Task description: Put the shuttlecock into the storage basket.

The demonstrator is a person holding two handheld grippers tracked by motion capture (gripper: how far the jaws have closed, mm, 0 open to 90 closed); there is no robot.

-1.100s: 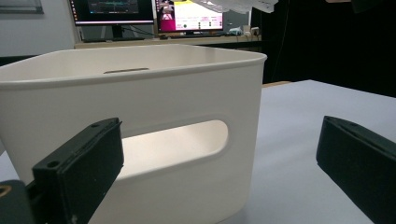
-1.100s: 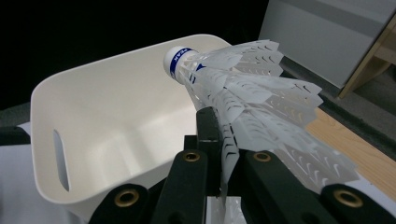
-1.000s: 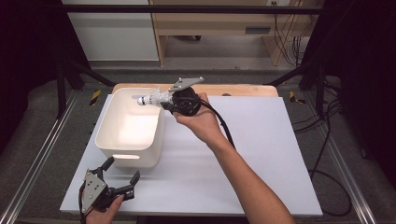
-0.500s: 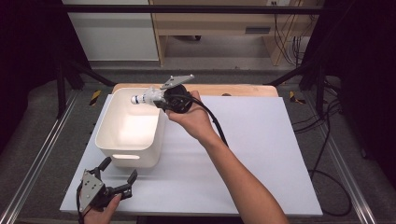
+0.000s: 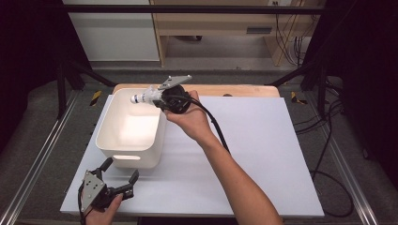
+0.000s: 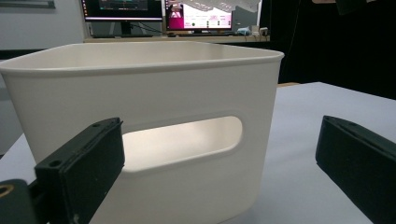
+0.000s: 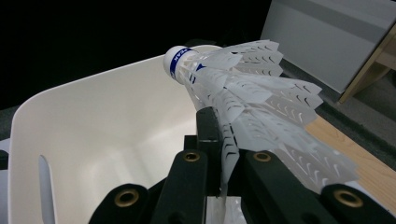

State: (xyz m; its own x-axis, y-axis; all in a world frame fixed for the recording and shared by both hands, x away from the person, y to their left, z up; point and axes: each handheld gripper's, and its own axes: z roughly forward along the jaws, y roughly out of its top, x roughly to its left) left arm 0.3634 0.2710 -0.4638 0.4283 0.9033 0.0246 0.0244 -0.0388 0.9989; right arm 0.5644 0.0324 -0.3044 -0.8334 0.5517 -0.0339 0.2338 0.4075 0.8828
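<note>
A white feather shuttlecock (image 5: 143, 97) with a blue band on its cork is pinched by its skirt in my right gripper (image 5: 157, 97), which is shut on it. It hangs over the far right corner of a white plastic bin (image 5: 105, 129), cork pointing left. In the right gripper view the shuttlecock (image 7: 243, 98) sticks out past the jaws above the bin's bare inside (image 7: 93, 121). My left gripper (image 5: 121, 168) rests open near the table's front left corner. Its jaws face the bin's handle slot (image 6: 187, 140) with nothing between them.
The bin stands on a white table top (image 5: 263, 154) with bare room to its right. A wooden board (image 5: 234, 90) lies along the far edge. The right gripper's cable (image 5: 216, 129) trails along the forearm. Metal rails (image 5: 42, 154) flank the table.
The right gripper has drifted slightly left with the shuttlecock, farther over the bin. The left gripper has stayed in place.
</note>
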